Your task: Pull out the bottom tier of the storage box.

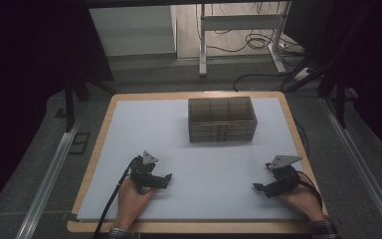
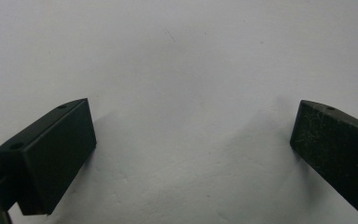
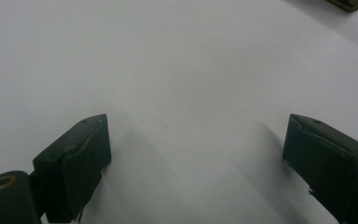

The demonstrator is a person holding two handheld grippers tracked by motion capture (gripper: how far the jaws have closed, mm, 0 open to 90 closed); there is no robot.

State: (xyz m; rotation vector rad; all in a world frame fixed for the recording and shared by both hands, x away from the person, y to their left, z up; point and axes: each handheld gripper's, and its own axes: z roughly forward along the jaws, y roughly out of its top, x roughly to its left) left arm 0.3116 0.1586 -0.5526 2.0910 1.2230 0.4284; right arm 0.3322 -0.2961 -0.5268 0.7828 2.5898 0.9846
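White sheet covers the bench (image 1: 129,149); a smoky clear drawer box (image 1: 222,119) sits toward its far edge. Left claw (image 1: 165,178) and right claw (image 1: 258,187) rest near the front, both wide, holding nothing.

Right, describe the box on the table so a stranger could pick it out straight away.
Start at the wooden table, which is covered by a white sheet. At the sheet's far middle edge stands the box, well beyond the left gripper and right gripper. It is smoky and see-through, split into compartments on top with stacked drawer-like layers in front, and nothing else stands on the sheet.
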